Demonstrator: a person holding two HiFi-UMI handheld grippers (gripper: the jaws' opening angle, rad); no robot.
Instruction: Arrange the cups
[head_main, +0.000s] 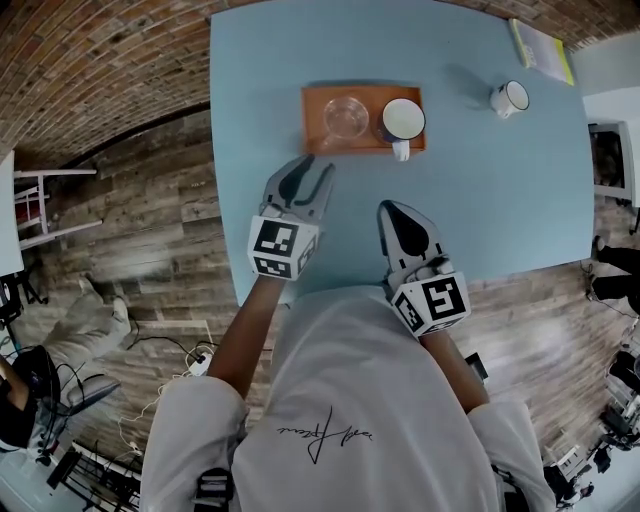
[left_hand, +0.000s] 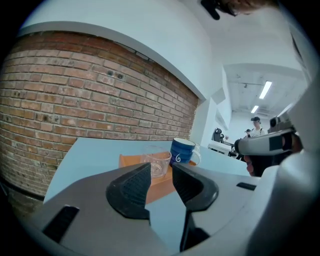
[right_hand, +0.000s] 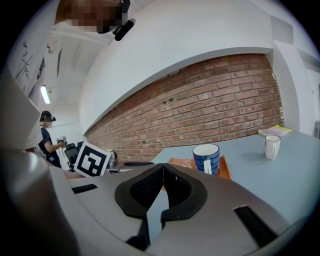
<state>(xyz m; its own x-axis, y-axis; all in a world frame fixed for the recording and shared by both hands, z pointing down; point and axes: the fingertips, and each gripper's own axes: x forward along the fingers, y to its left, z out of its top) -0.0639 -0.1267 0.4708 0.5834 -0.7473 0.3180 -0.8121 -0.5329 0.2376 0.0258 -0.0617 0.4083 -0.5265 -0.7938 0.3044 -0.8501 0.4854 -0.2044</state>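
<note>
The left gripper (left_hand: 161, 172) hangs just short of the near edge of the orange tray (head_main: 312, 100), its jaws apart with only bare table showing between them. The right gripper (right_hand: 162, 167) sits a little further back from the tray, off its near right corner, with its jaws pressed together on nothing.

On the tray, a clear glass cup (head_main: 346, 117) stands in the middle and a blue mug (head_main: 402, 120) with a white inside stands at the right end. They are close but apart, and the mug's white handle seems to reach past the tray's near edge. A white mug (head_main: 509, 98) stands well to the right of the tray on the light blue table (head_main: 500, 190). A yellow-edged booklet (head_main: 540, 48) lies beyond it, at the far right corner.
</note>
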